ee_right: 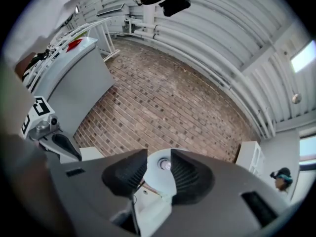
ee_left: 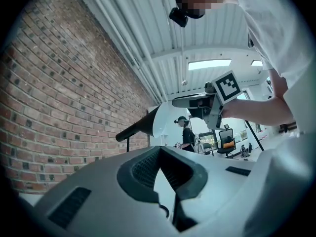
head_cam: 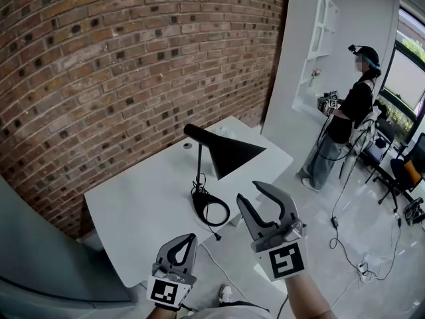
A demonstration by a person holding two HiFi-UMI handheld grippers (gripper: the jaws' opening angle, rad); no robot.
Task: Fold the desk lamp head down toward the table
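A black desk lamp stands on the white table point(head_cam: 139, 211). Its cone head point(head_cam: 229, 153) tilts with the mouth facing down to the right, on a thin stem above a ring base point(head_cam: 211, 209). My right gripper point(head_cam: 248, 191) is open just in front of the base, below the shade, touching nothing. Between its jaws in the right gripper view point(ee_right: 159, 156) shows the shade's white inside point(ee_right: 157, 174) with the bulb. My left gripper point(head_cam: 192, 238) is shut and empty near the table's front edge. In the left gripper view point(ee_left: 160, 151) the lamp head point(ee_left: 140, 127) lies ahead.
A brick wall point(head_cam: 99, 65) runs behind the table. The lamp's cord point(head_cam: 222, 261) trails off the front edge to the floor. A white shelf unit point(head_cam: 309, 52) and another standing person point(head_cam: 348, 121) are at the right, with cables point(head_cam: 358, 244) and office chairs point(head_cam: 405, 178) beyond.
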